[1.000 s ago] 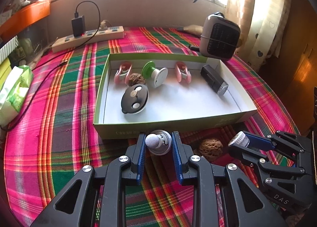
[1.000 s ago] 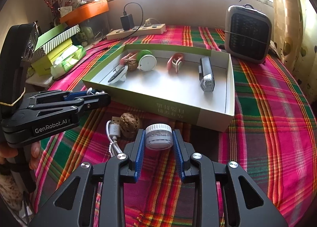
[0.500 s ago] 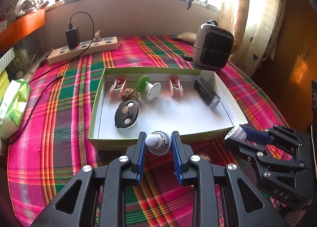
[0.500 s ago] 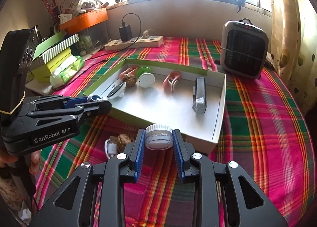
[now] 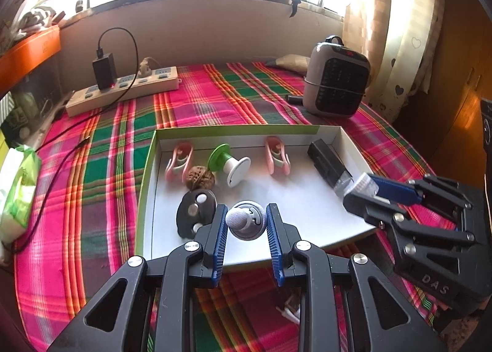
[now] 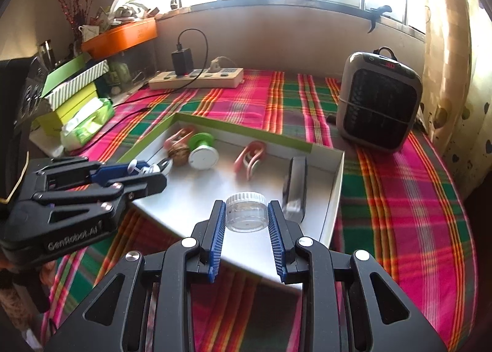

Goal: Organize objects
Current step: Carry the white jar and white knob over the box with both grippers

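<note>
Both grippers [image 5: 246, 223] [image 6: 246, 213] clamped on objects

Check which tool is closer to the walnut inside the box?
Left. The left tool, shut on a silver knob, hangs just in front of the walnut. The right tool, gripping a clear jar, is over the box's opposite end.

Bare white floor is lying open across the near half of the box [image 5: 147, 173] — clips, a walnut [image 5: 200, 177], a green spool [image 5: 229, 164] and a black block [image 5: 327, 164] are crowding its far side, while a heater [image 6: 378, 100] is standing beyond.
</note>
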Available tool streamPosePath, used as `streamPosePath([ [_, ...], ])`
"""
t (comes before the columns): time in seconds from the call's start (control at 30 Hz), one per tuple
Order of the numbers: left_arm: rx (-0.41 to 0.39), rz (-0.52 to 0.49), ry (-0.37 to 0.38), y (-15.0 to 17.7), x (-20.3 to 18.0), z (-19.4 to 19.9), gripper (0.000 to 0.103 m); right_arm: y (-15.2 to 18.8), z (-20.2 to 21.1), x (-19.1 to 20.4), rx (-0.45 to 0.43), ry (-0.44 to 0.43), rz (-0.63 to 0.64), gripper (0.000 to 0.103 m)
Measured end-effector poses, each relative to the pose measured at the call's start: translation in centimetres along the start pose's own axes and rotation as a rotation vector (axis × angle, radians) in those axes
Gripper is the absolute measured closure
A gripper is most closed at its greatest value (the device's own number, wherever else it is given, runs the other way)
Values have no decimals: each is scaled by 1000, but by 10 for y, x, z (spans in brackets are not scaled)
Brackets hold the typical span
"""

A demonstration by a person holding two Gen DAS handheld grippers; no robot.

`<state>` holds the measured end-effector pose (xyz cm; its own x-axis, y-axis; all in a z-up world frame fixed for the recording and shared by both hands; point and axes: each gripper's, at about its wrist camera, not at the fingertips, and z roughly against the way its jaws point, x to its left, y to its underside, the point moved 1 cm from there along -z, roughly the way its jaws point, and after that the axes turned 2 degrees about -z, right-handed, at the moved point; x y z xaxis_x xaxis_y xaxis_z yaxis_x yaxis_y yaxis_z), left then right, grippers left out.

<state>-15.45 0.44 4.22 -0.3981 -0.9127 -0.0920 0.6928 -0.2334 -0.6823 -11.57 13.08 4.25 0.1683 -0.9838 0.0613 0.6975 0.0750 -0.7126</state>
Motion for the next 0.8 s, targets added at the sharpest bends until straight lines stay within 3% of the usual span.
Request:
streamPosePath([
  [0.8, 51, -19, -3, -10, 3, -39, 80, -41, -66, -13, 60, 89, 93, 74],
])
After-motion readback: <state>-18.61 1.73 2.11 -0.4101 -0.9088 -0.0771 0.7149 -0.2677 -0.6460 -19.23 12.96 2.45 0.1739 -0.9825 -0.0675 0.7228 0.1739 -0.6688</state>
